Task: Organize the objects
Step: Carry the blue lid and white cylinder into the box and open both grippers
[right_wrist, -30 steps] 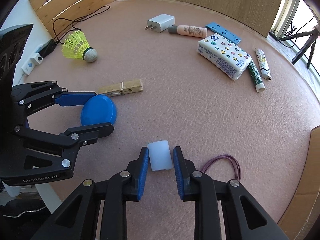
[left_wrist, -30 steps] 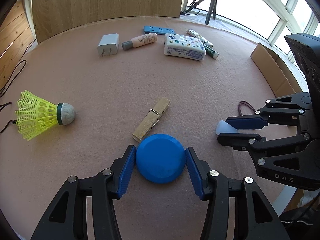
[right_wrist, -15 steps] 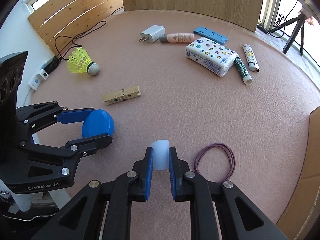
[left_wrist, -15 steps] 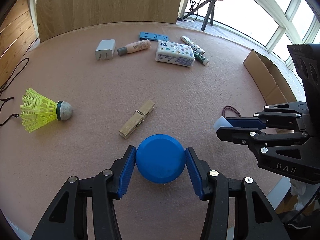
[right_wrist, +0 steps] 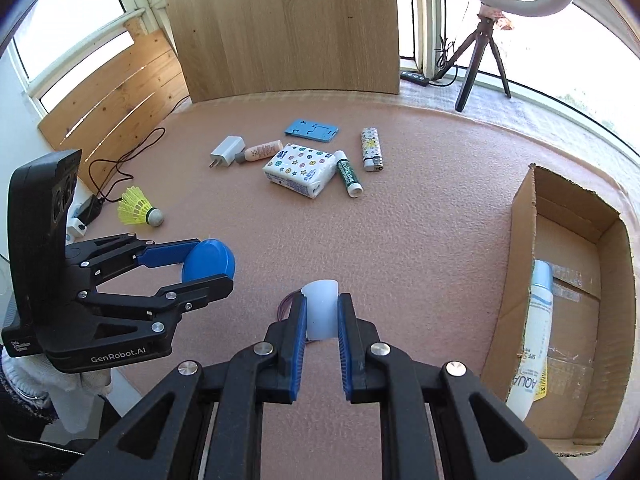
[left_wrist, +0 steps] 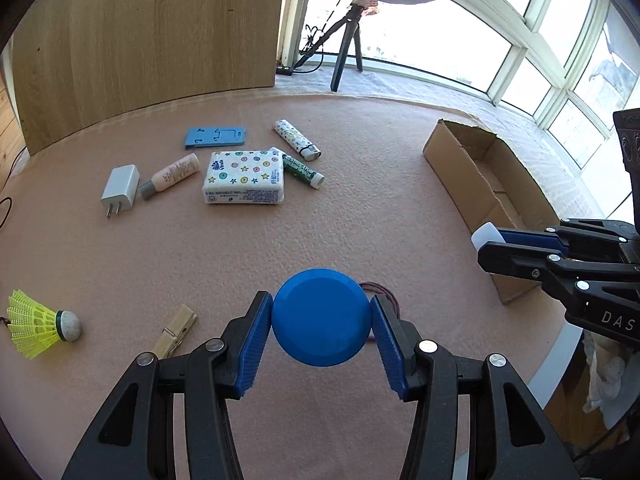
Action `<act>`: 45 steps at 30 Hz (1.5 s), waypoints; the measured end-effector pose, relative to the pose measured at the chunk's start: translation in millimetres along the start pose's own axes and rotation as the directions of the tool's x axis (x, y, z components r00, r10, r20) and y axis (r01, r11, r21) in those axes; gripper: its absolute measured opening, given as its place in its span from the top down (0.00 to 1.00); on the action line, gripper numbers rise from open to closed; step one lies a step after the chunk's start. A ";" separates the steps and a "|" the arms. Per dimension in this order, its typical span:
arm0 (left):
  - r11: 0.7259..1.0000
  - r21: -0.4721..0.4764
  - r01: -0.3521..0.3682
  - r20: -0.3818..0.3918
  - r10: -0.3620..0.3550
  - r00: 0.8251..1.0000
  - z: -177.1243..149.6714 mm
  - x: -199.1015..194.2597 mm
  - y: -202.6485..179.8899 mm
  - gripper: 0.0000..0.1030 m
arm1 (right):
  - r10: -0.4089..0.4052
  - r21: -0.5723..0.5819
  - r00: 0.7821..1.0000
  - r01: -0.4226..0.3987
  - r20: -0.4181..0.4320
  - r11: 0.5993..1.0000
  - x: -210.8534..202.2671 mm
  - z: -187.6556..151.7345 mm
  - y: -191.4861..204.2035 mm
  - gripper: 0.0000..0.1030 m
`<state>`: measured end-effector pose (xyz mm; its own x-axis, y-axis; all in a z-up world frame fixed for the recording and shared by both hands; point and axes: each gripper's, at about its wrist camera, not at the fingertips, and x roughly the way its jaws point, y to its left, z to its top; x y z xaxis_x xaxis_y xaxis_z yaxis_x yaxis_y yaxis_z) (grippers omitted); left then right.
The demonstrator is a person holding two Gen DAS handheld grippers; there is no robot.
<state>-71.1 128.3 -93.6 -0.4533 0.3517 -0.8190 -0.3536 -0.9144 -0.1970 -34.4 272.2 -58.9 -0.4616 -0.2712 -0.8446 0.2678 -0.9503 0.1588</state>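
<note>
Ribbed blue pads of the left gripper (left_wrist: 321,320) clamp a smooth round blue plastic lid (left_wrist: 321,317); the right gripper (right_wrist: 322,314) pinches a translucent white tapered cap (right_wrist: 320,312). Only its view shows the white sunscreen bottle (right_wrist: 534,332) inside the brown cardboard box (right_wrist: 520,240) to its right.

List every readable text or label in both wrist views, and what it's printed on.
"GenRobot.AI": body of the left gripper.
"DAS": body of the right gripper, cut off by the frame edge.
"AQUA": white tube in the cardboard box; its smaller print is unreadable.
Tissue pack and green stick: print too small to read.
</note>
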 end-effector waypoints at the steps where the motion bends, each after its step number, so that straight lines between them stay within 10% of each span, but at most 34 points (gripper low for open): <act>1: 1.000 0.012 0.006 0.006 -0.006 1.000 5.6 2.1 -7.6 0.48 | -0.009 0.017 1.000 0.009 0.007 1.000 -5.5 -1.5 -9.8 0.87; 16: 0.971 0.204 0.124 0.021 -0.132 0.991 83.5 53.9 -142.5 0.48 | -0.190 0.209 0.981 0.177 0.044 0.962 -61.0 -41.4 -130.5 0.87; 35: 0.935 0.309 0.174 -0.040 -0.170 0.985 139.1 135.1 -267.3 0.48 | -0.214 0.275 0.977 0.199 0.023 0.940 -68.2 -66.0 -186.4 0.86; 38: 0.932 0.317 0.178 -0.044 -0.173 0.984 142.5 138.5 -278.6 0.47 | -0.209 0.276 0.977 0.192 0.034 0.942 -71.3 -67.5 -188.0 0.79; 41: 0.930 0.321 0.179 -0.048 -0.172 0.984 144.9 138.7 -283.5 0.33 | -0.193 0.272 0.980 0.173 0.047 0.947 -75.0 -67.9 -188.0 0.50; 45: 0.934 0.315 0.167 -0.040 -0.162 0.986 146.1 136.9 -282.5 0.32 | -0.208 0.270 0.977 0.186 0.055 0.945 -77.5 -68.8 -186.0 0.46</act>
<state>-152.9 464.0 -71.4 -0.3566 0.4871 -0.7972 -0.6635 -0.7328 -0.1510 9.7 480.5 -58.2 -0.5532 -0.0754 -0.8296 -0.0610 -0.9895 0.1307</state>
